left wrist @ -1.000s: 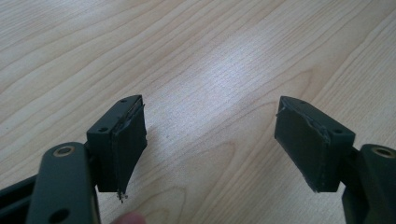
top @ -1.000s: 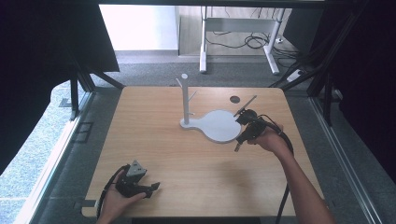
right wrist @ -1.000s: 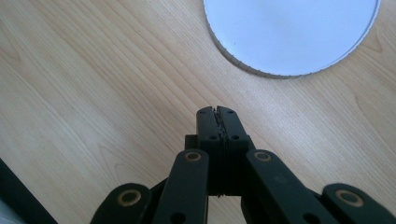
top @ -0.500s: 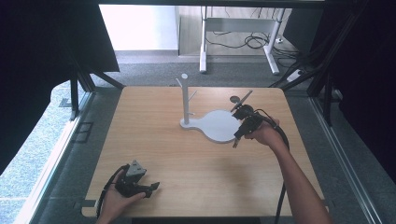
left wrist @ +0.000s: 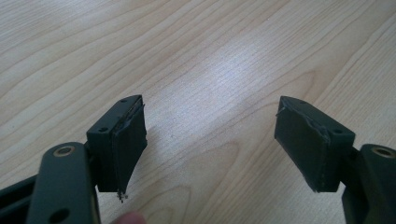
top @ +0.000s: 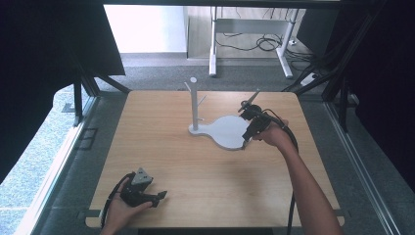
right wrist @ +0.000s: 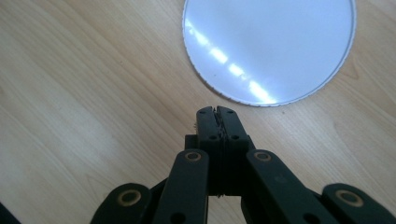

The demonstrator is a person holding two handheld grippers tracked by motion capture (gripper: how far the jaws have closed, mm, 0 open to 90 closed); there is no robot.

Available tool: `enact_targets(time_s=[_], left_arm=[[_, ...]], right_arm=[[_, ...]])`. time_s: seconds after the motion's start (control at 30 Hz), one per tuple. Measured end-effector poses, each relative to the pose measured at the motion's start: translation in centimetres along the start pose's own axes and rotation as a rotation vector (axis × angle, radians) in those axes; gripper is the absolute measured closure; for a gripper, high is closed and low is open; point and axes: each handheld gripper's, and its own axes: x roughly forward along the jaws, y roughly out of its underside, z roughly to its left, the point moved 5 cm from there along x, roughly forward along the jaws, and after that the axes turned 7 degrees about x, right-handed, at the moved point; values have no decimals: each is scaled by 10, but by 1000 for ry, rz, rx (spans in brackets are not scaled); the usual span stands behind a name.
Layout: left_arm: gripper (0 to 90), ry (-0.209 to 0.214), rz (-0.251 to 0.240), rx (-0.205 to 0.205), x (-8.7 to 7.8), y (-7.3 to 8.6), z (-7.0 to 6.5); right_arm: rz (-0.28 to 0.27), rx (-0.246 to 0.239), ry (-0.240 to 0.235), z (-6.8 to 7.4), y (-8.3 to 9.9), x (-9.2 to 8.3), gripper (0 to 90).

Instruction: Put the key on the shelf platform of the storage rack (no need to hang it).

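my right gripper (right wrist: 218, 112): clenched empty, poised beside white stand base (top: 226, 131). my left gripper (left wrist: 210, 140): released, parked well apart.

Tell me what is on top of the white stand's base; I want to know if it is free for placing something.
The round white base looks bare, with glare streaks on it. The right gripper covers its right edge from above, so that strip is hidden.

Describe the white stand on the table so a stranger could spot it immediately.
Start at the wooden table and look to the middle of its far half. There the white stand lies flat, a rounded base with a thin upright post bearing short pegs. Unlike the black right gripper at its right edge, it is pale.
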Motion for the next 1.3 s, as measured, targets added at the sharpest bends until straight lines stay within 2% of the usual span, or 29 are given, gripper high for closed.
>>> enact_targets(time_s=[0.9, 1.3], left_arm=[[253, 2, -12, -6, -3, -1, 1], [253, 2, -15, -9, -4, -1, 2]], right_arm=[[2, 10, -5, -1, -30, 3, 900], [-2, 10, -6, -6, -43, 7, 900]])
